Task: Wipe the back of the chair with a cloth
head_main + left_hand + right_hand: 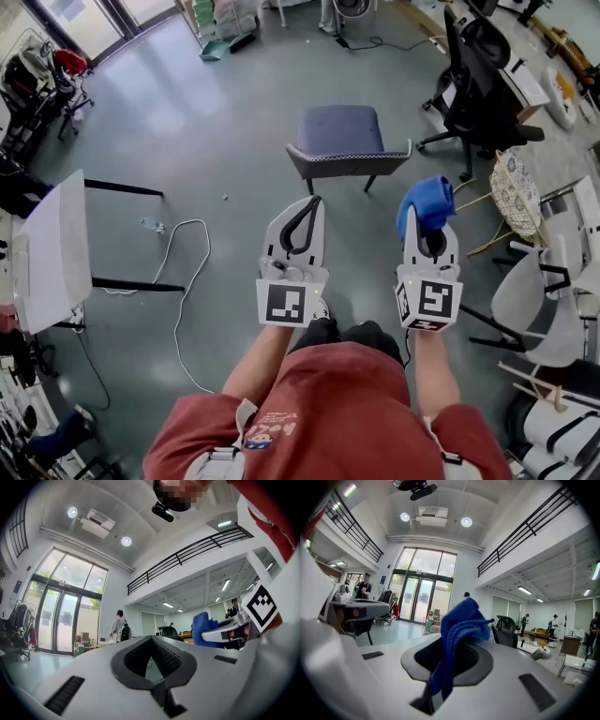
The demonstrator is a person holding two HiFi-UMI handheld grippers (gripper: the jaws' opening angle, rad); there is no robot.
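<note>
Right hand-held gripper point(431, 232) clenched on blue cloth point(427, 200); left hand-held gripper point(307, 208) closed, empty. Best to press the cloth flat along the chair point(342, 131) backrest.

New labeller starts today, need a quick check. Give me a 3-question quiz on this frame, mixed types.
1. Multiple choice: what is between the jaws of the right gripper?
A) a blue cloth
B) a spray bottle
C) nothing

2. True or false: the left gripper is clamped on a second cloth.

3. Fill in: the grey ___ stands ahead of both grippers, apart from them.

Key
1. A
2. False. Its jaws are together with nothing between them.
3. chair
</note>
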